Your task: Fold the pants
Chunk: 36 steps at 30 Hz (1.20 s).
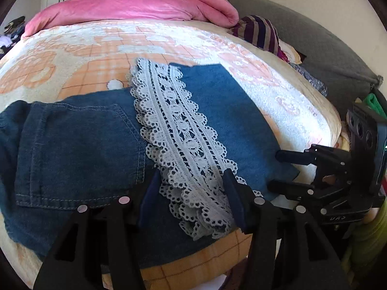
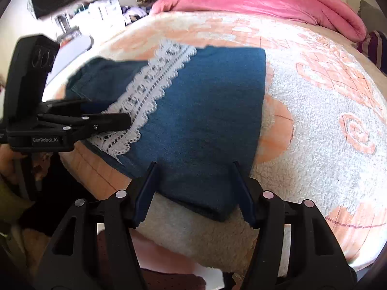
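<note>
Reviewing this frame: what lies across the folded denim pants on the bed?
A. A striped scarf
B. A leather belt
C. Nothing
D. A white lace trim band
D: a white scalloped lace trim band runs diagonally over the denim pants, also visible in the right wrist view.

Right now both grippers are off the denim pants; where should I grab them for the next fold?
Probably the near edge of the pants. The right gripper, jaws open, already straddles the folded corner overhanging the blanket; pinch it from the bedside. The left gripper, also open, could take the near edge beside the lace trim.
</note>
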Each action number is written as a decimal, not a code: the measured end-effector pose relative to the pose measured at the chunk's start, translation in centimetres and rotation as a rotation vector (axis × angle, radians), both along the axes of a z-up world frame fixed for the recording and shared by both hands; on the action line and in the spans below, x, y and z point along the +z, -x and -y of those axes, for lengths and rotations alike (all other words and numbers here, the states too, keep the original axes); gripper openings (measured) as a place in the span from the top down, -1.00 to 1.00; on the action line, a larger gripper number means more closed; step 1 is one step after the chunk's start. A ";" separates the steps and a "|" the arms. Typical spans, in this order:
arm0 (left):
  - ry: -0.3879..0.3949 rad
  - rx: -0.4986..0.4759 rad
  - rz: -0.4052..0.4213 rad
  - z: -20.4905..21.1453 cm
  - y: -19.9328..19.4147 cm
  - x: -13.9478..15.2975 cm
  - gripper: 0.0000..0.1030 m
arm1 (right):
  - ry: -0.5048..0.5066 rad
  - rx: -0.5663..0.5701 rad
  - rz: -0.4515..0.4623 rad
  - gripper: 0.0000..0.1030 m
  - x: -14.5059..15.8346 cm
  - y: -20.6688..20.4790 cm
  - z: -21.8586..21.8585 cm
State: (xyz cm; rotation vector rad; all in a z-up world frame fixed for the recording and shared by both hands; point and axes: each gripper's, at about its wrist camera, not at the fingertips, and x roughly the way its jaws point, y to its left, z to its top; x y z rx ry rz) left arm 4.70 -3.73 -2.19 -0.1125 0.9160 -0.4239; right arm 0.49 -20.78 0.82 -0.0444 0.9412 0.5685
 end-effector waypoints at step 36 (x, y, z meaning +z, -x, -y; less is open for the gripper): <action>-0.051 -0.069 0.017 2.8 1.2 0.8 0.19 | 0.065 -0.014 0.005 0.56 2.2 -15.8 -4.1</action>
